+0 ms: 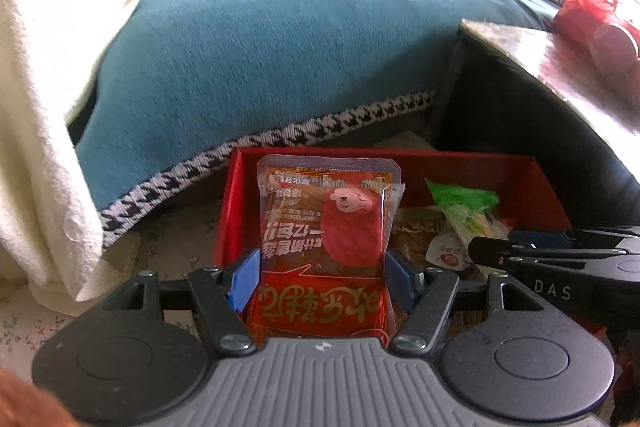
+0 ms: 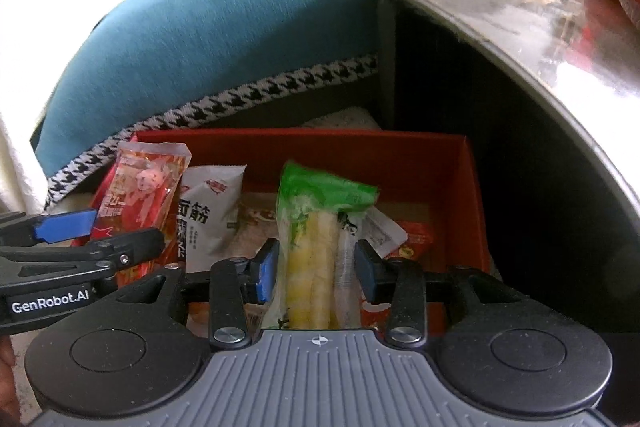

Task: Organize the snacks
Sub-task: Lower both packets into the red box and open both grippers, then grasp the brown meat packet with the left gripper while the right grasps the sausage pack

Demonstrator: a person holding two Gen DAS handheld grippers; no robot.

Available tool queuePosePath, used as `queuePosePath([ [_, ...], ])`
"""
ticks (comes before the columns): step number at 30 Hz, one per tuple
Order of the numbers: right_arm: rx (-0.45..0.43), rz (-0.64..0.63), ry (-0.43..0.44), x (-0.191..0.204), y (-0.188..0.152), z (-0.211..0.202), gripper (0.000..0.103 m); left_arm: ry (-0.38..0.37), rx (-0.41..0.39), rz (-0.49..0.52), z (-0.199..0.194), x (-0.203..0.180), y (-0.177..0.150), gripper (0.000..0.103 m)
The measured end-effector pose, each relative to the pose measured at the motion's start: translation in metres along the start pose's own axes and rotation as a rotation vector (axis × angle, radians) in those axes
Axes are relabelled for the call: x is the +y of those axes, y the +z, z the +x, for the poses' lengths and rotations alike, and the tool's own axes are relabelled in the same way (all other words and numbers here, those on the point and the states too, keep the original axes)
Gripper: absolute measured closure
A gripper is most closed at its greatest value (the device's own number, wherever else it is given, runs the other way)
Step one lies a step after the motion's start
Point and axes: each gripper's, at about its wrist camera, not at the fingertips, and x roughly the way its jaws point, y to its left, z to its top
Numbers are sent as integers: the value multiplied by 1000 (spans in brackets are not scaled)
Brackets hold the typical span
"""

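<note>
1. We see two hand-held grippers poised over an open red box (image 2: 448, 163) on the floor, in front of a sofa draped in a teal blanket (image 1: 280, 47).
2. The left gripper (image 1: 322, 273) is clamped on an orange-red snack packet (image 1: 324, 227), held upright over the box's left end.
3. The right gripper (image 2: 316, 265) straddles a green-topped packet of pale yellow sticks (image 2: 316, 235), upright near the box's middle. Its left pad touches the packet; whether the right pad still presses we cannot tell.
4. We judge the step to be lowering both packets into the box; next comes setting each down and spreading the jaws.
5. A white packet (image 2: 212, 215) and other wrappers already cover the box floor, so free spots are few.
6. A table corner (image 2: 500, 11) overhangs close beside the box's right wall, limiting room there. The two grippers sit close together, so each needs to lift out without brushing the other.
</note>
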Motion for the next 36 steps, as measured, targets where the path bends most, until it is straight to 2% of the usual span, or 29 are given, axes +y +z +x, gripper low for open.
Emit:
queuePosePath([
  [2,0,7,0,-1,1,1,49,6,10,8,4,-1,-1,42],
  [4,-6,10,-1,-2,1,-2,40,10,23,10,6,-3,-2,41],
  [10,-16,17,5,-6,1,-11,34,7,0,1,-2,-1,0,39],
  [17,-23,23,13,-5,2,-16,32,4,-9,4,-7,1,4,38],
  [19,-27,17,17,-3,2,-20,29,6,-6,-1,-9,2,4,38],
  [24,-45,-8,33,3,-4,-40,28,-1,-21,5,-24,3,-2,38],
  [29,-43,-48,53,11,-24,-68,25,-12,-26,17,-49,8,-17,38],
  [36,-5,-76,98,19,-61,-98,23,-17,18,14,-87,23,-66,38],
])
